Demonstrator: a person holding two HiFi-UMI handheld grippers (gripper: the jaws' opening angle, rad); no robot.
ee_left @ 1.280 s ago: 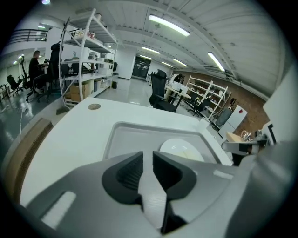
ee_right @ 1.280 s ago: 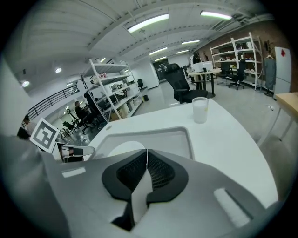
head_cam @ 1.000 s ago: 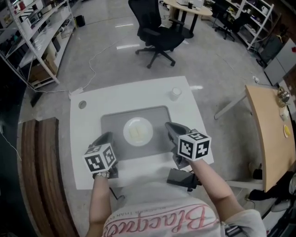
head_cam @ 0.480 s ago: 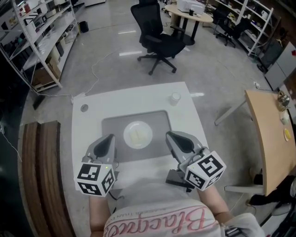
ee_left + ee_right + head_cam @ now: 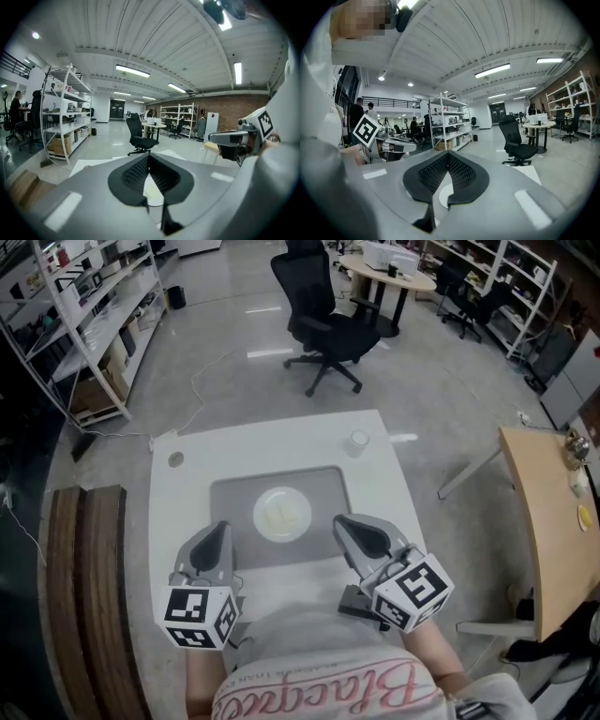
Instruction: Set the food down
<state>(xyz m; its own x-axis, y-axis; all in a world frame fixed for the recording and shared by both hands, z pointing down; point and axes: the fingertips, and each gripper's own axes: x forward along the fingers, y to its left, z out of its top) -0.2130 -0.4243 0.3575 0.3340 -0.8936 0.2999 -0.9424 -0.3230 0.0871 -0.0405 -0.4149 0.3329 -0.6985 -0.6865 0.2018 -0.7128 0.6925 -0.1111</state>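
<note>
White plate (image 5: 259, 513) bears barely visible food (image 5: 281, 512); left hand-held gripper (image 5: 219, 531) and right hand-held gripper (image 5: 343, 523) are pressed together.

White T-shirt (image 5: 281, 638) in shot, pink script lettering across it. Left gripper (image 5: 221, 529) and right gripper (image 5: 341, 521): smooth grey shells, black ribbed pads (image 5: 133, 173), black-and-white marker cubes (image 5: 199, 617) behind.

A plate (image 5: 282, 514) is set in the middle of a mat (image 5: 230, 498), which is laid on a table (image 5: 178, 512) at centre frame. A cup (image 5: 357, 441) is stood past the mat's upper right corner, and an office chair (image 5: 328, 320) is placed above the table.
</note>
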